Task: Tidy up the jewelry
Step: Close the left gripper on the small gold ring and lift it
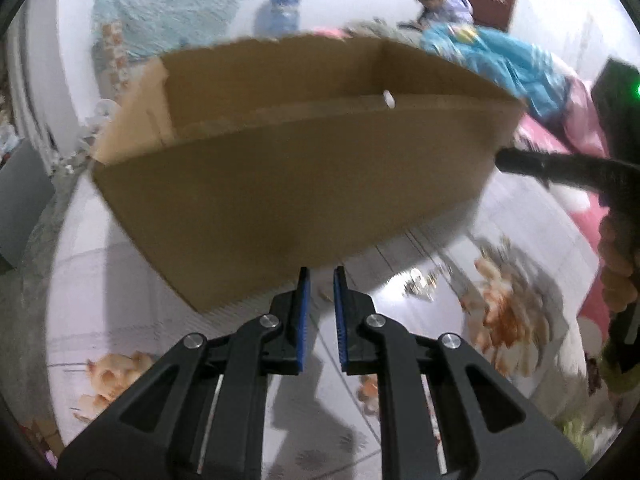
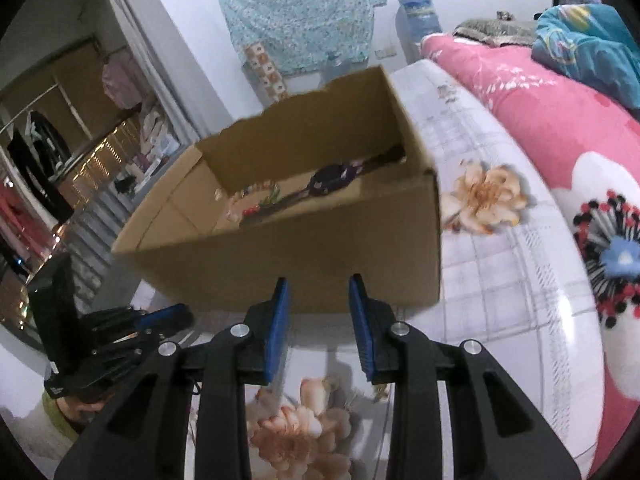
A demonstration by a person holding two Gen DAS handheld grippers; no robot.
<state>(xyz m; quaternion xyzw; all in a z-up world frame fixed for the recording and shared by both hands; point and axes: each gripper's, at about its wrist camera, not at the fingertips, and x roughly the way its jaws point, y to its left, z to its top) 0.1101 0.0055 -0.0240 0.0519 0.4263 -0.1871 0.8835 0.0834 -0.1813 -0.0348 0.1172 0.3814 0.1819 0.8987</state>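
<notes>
Bed (image 2: 500, 292) carries everything; top covered by white sheet (image 1: 100, 280) with grid lines and printed peach flowers; open cardboard box (image 2: 320, 268) stands directly on sheet, bottom resting flat; small pile of jewelry (image 1: 420, 284) lies loose on sheet just beside box, blurred, pieces not separable; pink floral quilt (image 2: 560, 128) lies along far side of bed, apart from box; blue blanket (image 2: 588, 48) bunched on top of quilt at far end.
</notes>
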